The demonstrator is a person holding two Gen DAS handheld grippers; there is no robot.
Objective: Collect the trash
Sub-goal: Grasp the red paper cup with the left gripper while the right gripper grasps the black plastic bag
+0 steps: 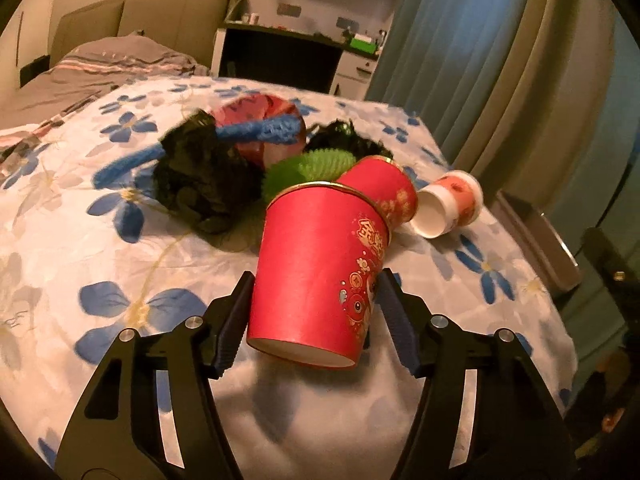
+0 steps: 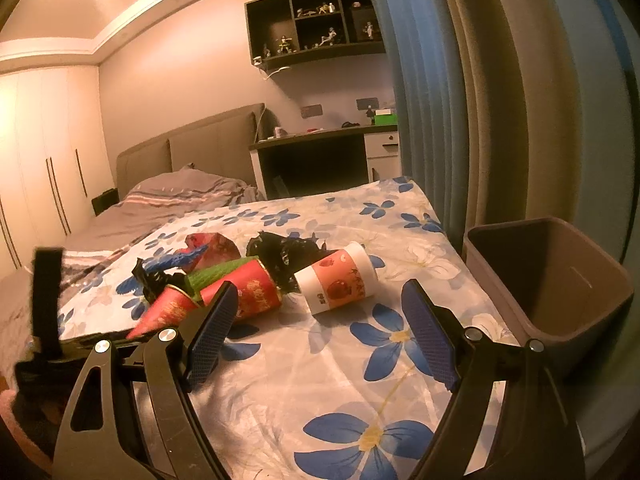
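Left wrist: my left gripper [image 1: 314,314] straddled near red cup [image 1: 320,276]; left pad touching, right pad a gap off, so not clamped, I judged.

Right wrist: my right gripper [image 2: 320,328] wide open, empty, facing white cup [image 2: 340,280]; bin [image 2: 560,280] at right, bedside, presumably for drop-off.

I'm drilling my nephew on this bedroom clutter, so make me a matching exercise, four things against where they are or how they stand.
Things:
1. red paper cup
2. white cup with red label
3. trash bin
4. right tongs

States:
A. lying on its side on the floral bedspread
B. open, holding nothing
C. between the left tongs
D. standing beside the bed

Pairs: 1-C, 2-A, 3-D, 4-B
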